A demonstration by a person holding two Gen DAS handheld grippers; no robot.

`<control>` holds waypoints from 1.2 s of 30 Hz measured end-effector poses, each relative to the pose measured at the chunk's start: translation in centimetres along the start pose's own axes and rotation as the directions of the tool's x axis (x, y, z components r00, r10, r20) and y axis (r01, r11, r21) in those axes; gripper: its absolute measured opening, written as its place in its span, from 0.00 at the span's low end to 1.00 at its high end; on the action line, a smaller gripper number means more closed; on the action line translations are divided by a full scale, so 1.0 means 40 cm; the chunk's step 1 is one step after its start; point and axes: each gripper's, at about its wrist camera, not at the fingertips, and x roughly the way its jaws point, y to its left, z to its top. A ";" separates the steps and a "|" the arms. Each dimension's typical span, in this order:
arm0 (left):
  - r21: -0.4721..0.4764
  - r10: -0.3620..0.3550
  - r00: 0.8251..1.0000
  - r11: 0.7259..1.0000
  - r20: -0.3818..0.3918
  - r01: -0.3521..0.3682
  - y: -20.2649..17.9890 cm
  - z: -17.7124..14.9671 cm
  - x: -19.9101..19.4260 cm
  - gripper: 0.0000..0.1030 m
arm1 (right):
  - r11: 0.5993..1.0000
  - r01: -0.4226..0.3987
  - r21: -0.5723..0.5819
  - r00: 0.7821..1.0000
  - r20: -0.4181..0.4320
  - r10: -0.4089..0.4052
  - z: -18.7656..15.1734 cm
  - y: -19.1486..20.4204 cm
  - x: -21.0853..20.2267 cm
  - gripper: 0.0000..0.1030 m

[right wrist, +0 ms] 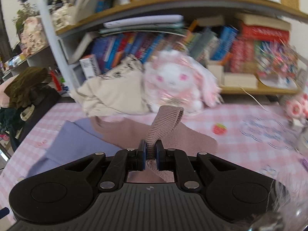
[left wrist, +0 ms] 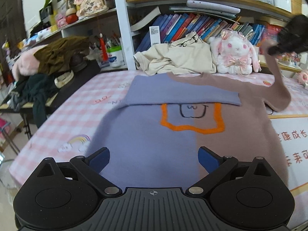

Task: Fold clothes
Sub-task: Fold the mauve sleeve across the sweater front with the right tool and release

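Observation:
A purple and brown sweater [left wrist: 154, 138] with an orange outline lies flat on the pink checked table [left wrist: 77, 115]. Its purple sleeve [left wrist: 173, 94] is folded across the chest. My left gripper [left wrist: 153, 160] is open and empty, hovering over the sweater's lower hem. My right gripper [right wrist: 150, 151] is shut on the ribbed cuff [right wrist: 165, 121] of the brown sleeve. In the left wrist view the right gripper [left wrist: 288, 38] holds the brown sleeve [left wrist: 277, 80] lifted above the table at the upper right.
A cream garment [left wrist: 177, 59] and a white and pink plush rabbit [left wrist: 234, 53] sit at the table's far edge, before bookshelves [left wrist: 192, 25]. A pile of dark clothes [left wrist: 38, 80] lies on a side stand at left. A white printed box [left wrist: 290, 134] sits at right.

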 end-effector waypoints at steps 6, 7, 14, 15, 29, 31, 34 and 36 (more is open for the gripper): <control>0.099 -0.060 0.997 0.994 0.057 0.054 0.064 0.006 0.002 0.98 | 0.999 -0.024 -0.023 0.998 0.054 0.025 0.058 0.171 0.054 0.10; 0.112 -0.064 0.996 0.992 0.068 0.056 0.072 0.007 0.001 0.98 | 0.999 -0.028 -0.027 0.998 0.064 0.030 0.068 0.199 0.063 0.10; 0.145 -0.079 0.991 0.987 0.106 0.063 0.136 0.022 0.013 0.99 | 0.997 -0.070 -0.043 0.994 0.078 0.073 0.110 0.362 0.138 0.10; 0.148 -0.079 0.991 0.987 0.107 0.063 0.143 0.023 0.016 0.99 | 0.996 -0.073 -0.051 0.994 0.073 0.076 0.111 0.382 0.150 0.10; 0.139 -0.066 0.996 0.989 0.054 0.058 0.214 0.004 0.051 0.99 | 0.997 -0.072 -0.035 0.996 -0.059 0.070 0.069 0.474 0.319 0.10; 0.139 -0.063 0.997 0.989 0.050 0.055 0.220 0.003 0.053 0.99 | 0.997 -0.075 -0.026 0.995 -0.070 0.073 0.064 0.479 0.334 0.10; 0.143 -0.063 0.997 0.988 0.046 0.056 0.221 0.002 0.056 0.99 | 0.996 -0.089 -0.030 0.993 -0.085 0.086 0.056 0.490 0.352 0.12; 0.146 -0.066 0.997 0.988 0.042 0.059 0.220 0.000 0.057 0.99 | 0.993 -0.115 -0.018 0.990 -0.087 0.113 0.053 0.491 0.358 0.18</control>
